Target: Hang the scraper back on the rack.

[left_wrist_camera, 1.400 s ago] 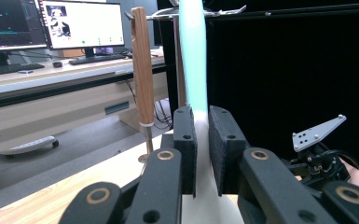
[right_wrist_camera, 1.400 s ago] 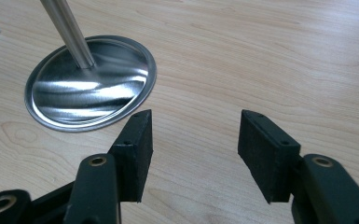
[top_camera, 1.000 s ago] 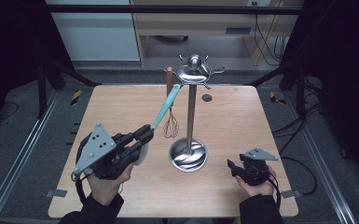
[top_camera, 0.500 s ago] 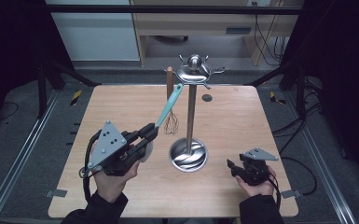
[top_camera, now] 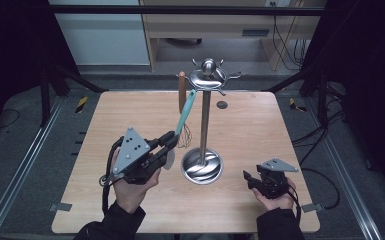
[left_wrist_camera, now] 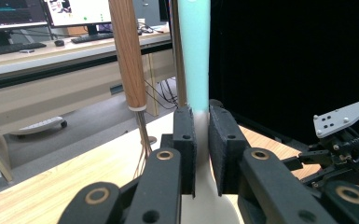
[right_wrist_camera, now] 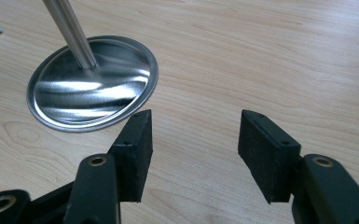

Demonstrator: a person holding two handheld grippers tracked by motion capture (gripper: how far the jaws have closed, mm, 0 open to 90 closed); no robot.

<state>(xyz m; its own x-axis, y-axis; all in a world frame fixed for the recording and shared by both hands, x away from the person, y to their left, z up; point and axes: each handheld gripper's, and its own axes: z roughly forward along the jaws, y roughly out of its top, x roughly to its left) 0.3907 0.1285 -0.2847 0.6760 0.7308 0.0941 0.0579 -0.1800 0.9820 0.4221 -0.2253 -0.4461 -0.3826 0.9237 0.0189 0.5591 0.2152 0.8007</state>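
No brand names or readable writing anywhere that I can make out; the monitors in the background of the left gripper view are too blurry to read.

So the setup: a light wooden worktop [top_camera: 130,110] with a shiny steel utensil stand [top_camera: 202,162] in the middle, round dished base, tall pole, ring of hooks up top. A wire whisk with a brown wooden handle [top_camera: 182,92] hangs from one of the hooks on the left side of the stand.

The left gripper [top_camera: 169,141] has its fingers [left_wrist_camera: 186,140] clamped on a spatula with a turquoise handle and pale off-white blade [top_camera: 186,112], pinching it right where the handle meets the blade. The handle angles up toward the hook ring, its top end right by the hooks, though I can't tell if it's actually hooked on. In the left gripper view the turquoise handle runs straight up out of frame, with the whisk handle just beside it.

The right gripper [top_camera: 250,178] rests low near the front right of the worktop, fingers [right_wrist_camera: 135,149] well apart with nothing between them, pointing at the stand's base.

Compared with half a second ago, the left hand [top_camera: 130,192] has shifted right and forward, and the spatula stands steeper, closer to the pole. The right side hasn't budged.
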